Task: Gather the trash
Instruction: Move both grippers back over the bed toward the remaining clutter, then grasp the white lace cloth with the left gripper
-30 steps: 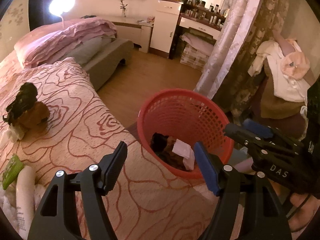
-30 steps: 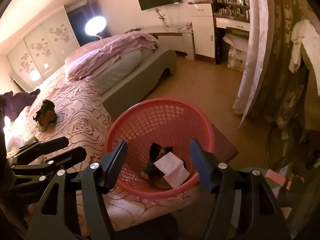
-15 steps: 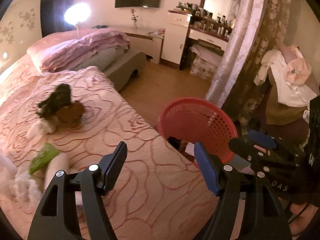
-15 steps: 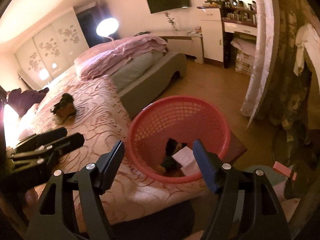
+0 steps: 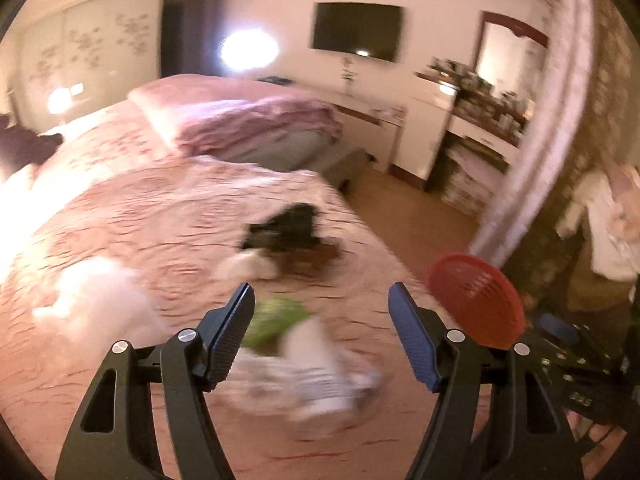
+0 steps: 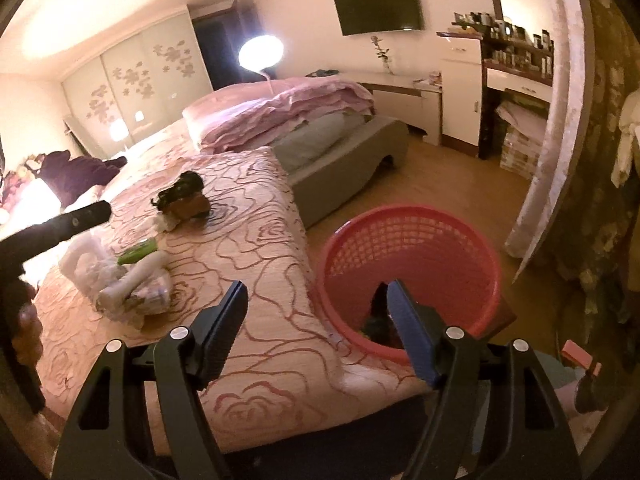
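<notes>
Since the trash pile on the bed left of the basket looks like soft, light crumpled plastic, pinch a bunched fold; left gripper and right gripper both gape empty

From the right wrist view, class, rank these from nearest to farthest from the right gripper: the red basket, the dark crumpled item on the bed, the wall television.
1. Red basket: just ahead of the right gripper, on the floor beside the bed, right of centre.
2. Dark crumpled item: farther up the bed, to the left.
3. Wall television: on the far wall.
</notes>
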Tool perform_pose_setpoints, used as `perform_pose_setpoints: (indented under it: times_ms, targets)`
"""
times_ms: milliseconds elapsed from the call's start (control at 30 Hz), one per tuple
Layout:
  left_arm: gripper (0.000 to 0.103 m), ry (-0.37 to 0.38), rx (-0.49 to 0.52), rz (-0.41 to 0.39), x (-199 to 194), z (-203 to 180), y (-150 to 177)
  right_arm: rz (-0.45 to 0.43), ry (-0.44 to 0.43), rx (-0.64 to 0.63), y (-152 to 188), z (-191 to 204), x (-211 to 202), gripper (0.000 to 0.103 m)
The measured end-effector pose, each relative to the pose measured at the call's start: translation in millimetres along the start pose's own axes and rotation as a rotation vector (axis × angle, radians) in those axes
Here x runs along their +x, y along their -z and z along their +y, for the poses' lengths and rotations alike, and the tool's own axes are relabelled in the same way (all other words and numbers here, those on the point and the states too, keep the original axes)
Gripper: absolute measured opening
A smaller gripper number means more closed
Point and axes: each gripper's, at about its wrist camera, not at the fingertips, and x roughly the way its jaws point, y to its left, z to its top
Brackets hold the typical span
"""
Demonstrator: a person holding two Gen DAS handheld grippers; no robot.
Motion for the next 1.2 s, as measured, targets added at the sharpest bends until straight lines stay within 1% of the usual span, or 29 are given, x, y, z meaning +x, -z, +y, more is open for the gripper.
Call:
perform_pose_setpoints:
  times_ms: [33, 133, 200, 433, 533, 600, 633, 700, 867, 1000, 1200]
  targets:
    - [0.067, -0.016, -0.025, -0.001, -3.4, 12.9, 0.1, 0.001, -0.004, -0.003, -0.4, 2.2, 0.0, 0.07]
    - [0.067, -0.034, -0.068, 0.007, -8.6, 33.0, 5.9, 0.002, -0.014, -0.014, 1.0, 8.9, -0.2, 0.07]
    - [0.067, -0.036, -0.083, 0.019, -7.2, 40.2, 9.2, 0.005, -0.02, -0.022, 1.8, 13.5, 0.0, 0.07]
    - [0.066, 0.008, -0.145, 0.099, 15.3, 52.2, 27.5, 0.016, -0.03, -0.038, 5.3, 22.2, 0.3, 0.07]
    - [0.065, 0.025, -0.14, 0.128, 26.1, 49.4, 35.0, 0.023, -0.03, -0.04, 6.4, 22.8, 2.3, 0.07]
    - [0.055, 0.026, -0.131, 0.14, 31.7, 47.5, 39.2, 0.032, -0.032, -0.038, 7.8, 23.0, 4.5, 0.07]
    - [0.052, 0.025, -0.13, 0.147, 34.8, 47.9, 41.4, 0.035, -0.033, -0.039, 8.3, 22.7, 5.1, 0.07]
    - [0.038, 0.027, -0.132, 0.153, 38.4, 48.4, 42.2, 0.042, -0.038, -0.046, 9.6, 24.6, 7.5, 0.07]
    - [0.024, 0.034, -0.137, 0.145, 37.6, 52.8, 46.7, 0.059, -0.051, -0.064, 13.4, 33.4, 12.8, 0.07]
    - [0.019, 0.042, -0.144, 0.134, 29.5, 57.2, 49.6, 0.069, -0.063, -0.089, 15.3, 43.1, 14.5, 0.07]
    - [0.018, 0.043, -0.155, 0.098, 9.3, 65.1, 49.1, 0.086, -0.085, -0.139, 17.2, 60.6, 18.6, 0.07]
